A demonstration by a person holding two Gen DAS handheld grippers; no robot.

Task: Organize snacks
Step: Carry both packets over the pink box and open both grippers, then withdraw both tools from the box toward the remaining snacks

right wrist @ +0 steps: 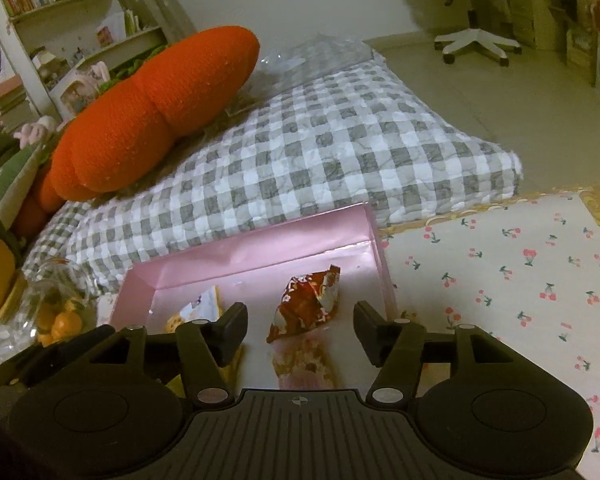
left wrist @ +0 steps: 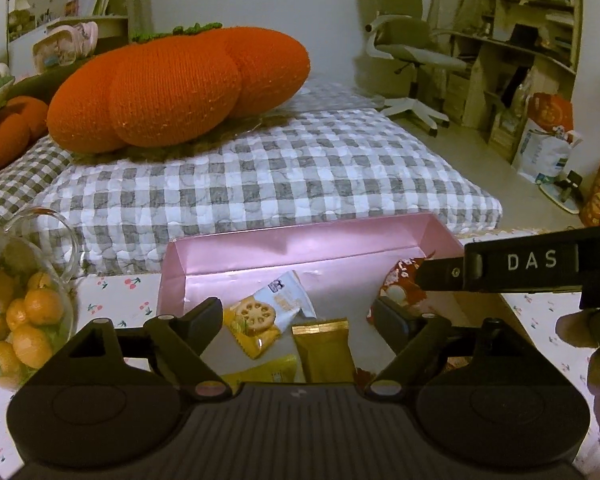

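A pink box [left wrist: 292, 250] lies open on the cherry-print cloth. Inside it lie a white-and-yellow cracker packet [left wrist: 266, 314], a gold bar packet [left wrist: 326, 350], a yellow packet [left wrist: 260, 372] and a red packet [left wrist: 400, 286]. My left gripper [left wrist: 300, 316] is open over the box, with nothing between its fingers. In the right wrist view the pink box [right wrist: 260, 252] holds the red packet [right wrist: 308, 300], a pink patterned packet [right wrist: 304, 364] and the cracker packet [right wrist: 202, 308]. My right gripper [right wrist: 300, 330] is open just above the red packet, holding nothing.
A glass jar of small oranges [left wrist: 24, 320] stands left of the box. A grey checked quilt [left wrist: 260, 176] with a big orange knitted cushion [left wrist: 172, 88] lies behind it. The cherry-print cloth [right wrist: 520, 280] extends to the right. An office chair [left wrist: 404, 52] and shelves stand beyond.
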